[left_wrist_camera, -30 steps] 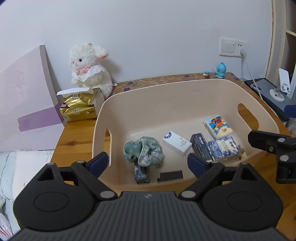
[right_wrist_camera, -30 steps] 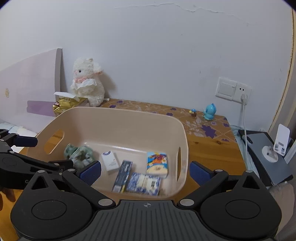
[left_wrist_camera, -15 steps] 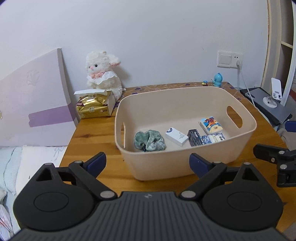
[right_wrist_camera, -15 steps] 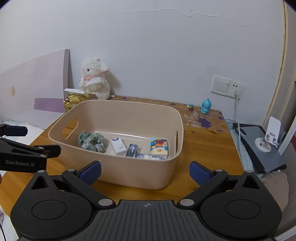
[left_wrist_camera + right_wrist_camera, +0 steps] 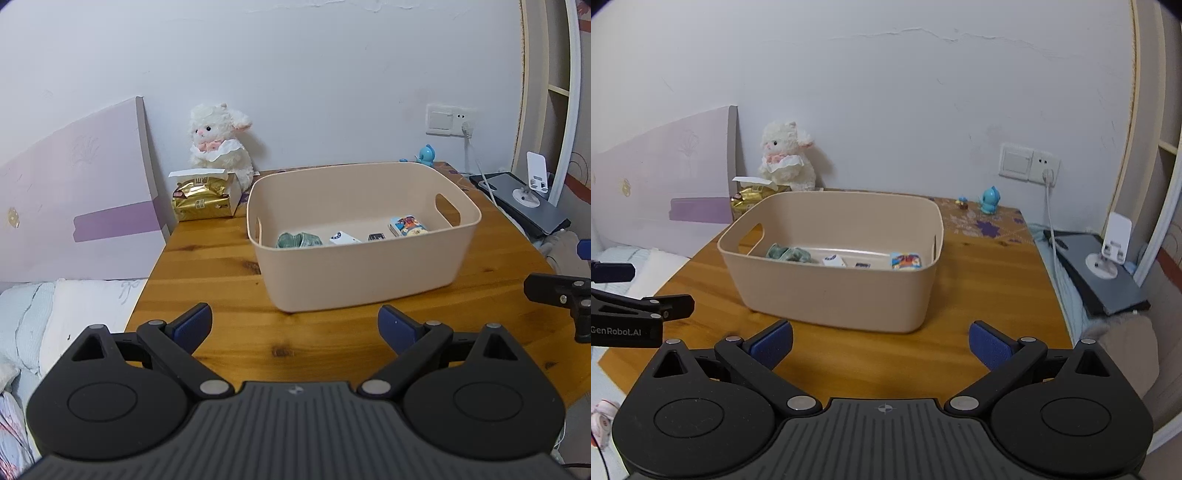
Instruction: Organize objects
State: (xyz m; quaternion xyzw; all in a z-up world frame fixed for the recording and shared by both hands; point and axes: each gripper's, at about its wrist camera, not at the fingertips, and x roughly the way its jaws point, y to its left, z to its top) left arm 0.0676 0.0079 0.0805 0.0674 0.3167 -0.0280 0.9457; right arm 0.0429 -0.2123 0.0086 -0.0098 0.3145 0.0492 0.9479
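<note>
Both grippers are held level above the near edge of the desk point(image 5: 207, 258), pointed toward the far wall. The left gripper point(image 5: 294, 328) is kept with its fingers point(image 5: 194, 325) spread wide, and nothing is held between them. The right gripper point(image 5: 881, 341) is posed the same way, fingers point(image 5: 988, 345) spread wide and nothing gripped; it is also seen at the right border of the left wrist view, beside the left one.

One beige bin point(image 5: 364, 266) is set on the middle of the desk, well apart from both grippers. Four items can be counted inside it: one crumpled green cloth point(image 5: 298, 240) toward the left end, one white box point(image 5: 344, 238), one dark packet point(image 5: 376, 236), and one colourful packet point(image 5: 408, 225) toward the right end. Anything lower in the bin is hidden by the near wall.

At the far left corner of the desk one white plush lamb point(image 5: 219, 142) is seated against the wall, with one gold packet point(image 5: 201, 197) in a white box just in front of it. One blue figurine point(image 5: 989, 200) and one smaller figurine point(image 5: 961, 202) are placed at the far right corner. One phone stand point(image 5: 1113, 245) is set on a dark flat device point(image 5: 1108, 284) off the right edge.
</note>
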